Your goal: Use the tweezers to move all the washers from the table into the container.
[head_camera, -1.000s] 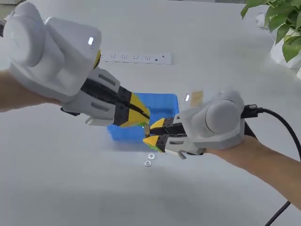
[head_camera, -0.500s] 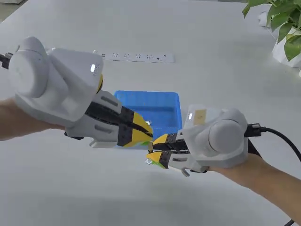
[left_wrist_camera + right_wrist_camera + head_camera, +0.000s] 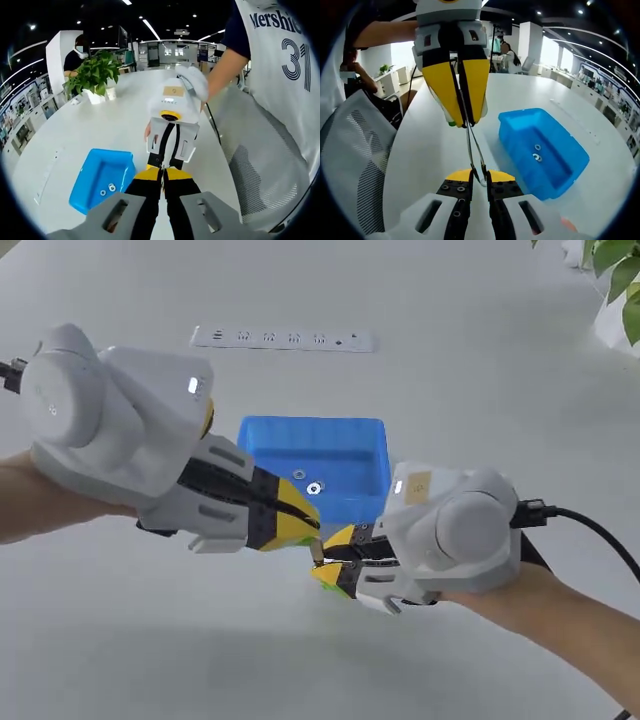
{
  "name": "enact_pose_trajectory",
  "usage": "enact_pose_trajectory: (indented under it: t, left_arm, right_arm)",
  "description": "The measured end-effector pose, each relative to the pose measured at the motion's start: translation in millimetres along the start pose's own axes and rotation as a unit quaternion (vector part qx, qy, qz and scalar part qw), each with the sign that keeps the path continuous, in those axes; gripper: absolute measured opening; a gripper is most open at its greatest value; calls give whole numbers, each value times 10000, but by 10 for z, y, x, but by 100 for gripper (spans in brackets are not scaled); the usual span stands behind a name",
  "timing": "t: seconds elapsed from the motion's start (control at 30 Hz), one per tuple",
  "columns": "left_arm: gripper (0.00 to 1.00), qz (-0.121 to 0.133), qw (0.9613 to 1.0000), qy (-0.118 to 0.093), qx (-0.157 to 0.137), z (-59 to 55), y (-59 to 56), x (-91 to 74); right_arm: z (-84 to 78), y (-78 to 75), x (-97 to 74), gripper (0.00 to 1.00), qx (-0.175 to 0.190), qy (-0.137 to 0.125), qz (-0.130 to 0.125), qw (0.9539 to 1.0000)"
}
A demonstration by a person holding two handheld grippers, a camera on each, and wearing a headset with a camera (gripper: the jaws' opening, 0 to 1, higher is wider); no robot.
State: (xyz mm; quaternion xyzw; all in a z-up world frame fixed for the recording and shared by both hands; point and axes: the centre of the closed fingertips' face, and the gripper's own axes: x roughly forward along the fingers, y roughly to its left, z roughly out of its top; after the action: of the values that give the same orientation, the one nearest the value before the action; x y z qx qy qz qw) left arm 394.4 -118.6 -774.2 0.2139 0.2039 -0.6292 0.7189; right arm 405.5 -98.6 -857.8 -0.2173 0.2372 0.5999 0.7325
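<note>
— What lies where?
— Two small silver metal washers (image 3: 315, 488) lie in the blue plastic container (image 3: 365, 455) on the white worktop (image 3: 450, 370), apart from both jaws.
— And the jaws?
— The left gripper (image 3: 465, 120) clamps thin metal tweezers (image 3: 472, 145); their tips sit between the right gripper's (image 3: 480, 177) nearly closed jaws, grip unclear.

The head view looks steeply down from above onto the white desk (image 3: 450, 370), close over the work. The two gripper views face each other at close range, low over the desk: the left one meets the right gripper (image 3: 163, 169) head-on, the right one the left gripper (image 3: 467, 120). All three share the blue rectangular plastic container (image 3: 310, 423).
</note>
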Motion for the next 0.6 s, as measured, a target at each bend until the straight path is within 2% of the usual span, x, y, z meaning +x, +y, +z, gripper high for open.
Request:
enact_pose_trajectory:
  t: [0.6]
  left_arm:
    - [5, -76, 9999, 92, -41, -49, 0, 99]
  right_arm:
    - [-81, 19, 52, 12, 151, 21, 56, 9999]
